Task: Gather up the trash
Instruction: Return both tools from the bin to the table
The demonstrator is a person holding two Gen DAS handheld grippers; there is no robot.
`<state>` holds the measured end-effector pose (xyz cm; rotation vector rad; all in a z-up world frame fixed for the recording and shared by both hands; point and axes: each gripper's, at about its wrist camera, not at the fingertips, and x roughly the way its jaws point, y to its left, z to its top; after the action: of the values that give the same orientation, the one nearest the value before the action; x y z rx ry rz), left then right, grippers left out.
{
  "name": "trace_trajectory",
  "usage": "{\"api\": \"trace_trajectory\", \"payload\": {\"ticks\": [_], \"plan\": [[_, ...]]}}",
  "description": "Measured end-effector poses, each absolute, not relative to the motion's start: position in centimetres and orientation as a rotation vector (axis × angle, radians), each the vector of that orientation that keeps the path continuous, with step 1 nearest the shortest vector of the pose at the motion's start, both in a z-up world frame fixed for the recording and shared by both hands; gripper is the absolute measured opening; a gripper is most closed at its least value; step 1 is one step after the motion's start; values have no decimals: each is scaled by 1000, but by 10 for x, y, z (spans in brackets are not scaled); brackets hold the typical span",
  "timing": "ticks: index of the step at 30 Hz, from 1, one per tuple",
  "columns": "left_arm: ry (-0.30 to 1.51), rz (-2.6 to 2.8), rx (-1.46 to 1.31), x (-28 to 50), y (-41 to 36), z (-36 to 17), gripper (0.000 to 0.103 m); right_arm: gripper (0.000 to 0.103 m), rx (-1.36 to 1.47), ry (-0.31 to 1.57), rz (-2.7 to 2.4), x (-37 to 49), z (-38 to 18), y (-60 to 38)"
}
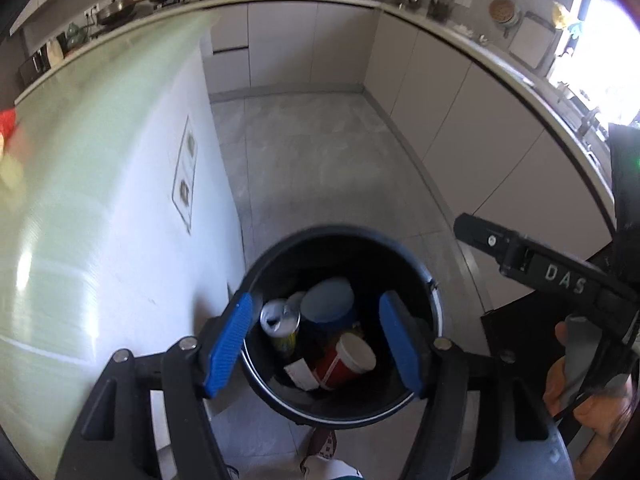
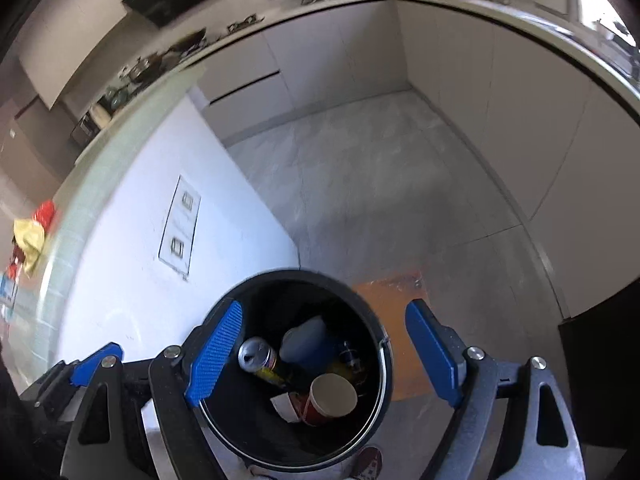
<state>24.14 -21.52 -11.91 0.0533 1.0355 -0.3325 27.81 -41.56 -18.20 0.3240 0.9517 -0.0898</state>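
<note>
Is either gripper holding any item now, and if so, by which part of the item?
Nothing is held. The left gripper and the right gripper are both open above the bin, with no item between their pads.

Over the round black plastic bin (image 2: 256,432), the blue-padded right gripper (image 2: 324,354) hangs open; inside lie a silver drink can (image 2: 256,356) and a red paper cup (image 2: 330,398).

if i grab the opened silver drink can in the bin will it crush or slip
The opened silver drink can is probably empty, so light. Its thin metal wall would likely dent under a hard squeeze. It leans among a red paper cup and other trash in the round black bin, so it may shift when touched.
</note>
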Motion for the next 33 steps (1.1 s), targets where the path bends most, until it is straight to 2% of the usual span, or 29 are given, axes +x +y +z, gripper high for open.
{"api": "trace_trajectory", "payload": {"ticks": [8,18,26,33], "plan": [[997,-410,32,234,-206,-66,68,86,388,923,-152,251,-147,-408],[947,-494,17,223,-147,-26,69,86,424,894,-163,229,-100,-353],[929,-396,-26,231,-40,-22,71,86,396,834,-84,238,-64,-249],[925,-251,-76,245,79,-34,71,86,352,839,-16,265,-69,-142]]}}
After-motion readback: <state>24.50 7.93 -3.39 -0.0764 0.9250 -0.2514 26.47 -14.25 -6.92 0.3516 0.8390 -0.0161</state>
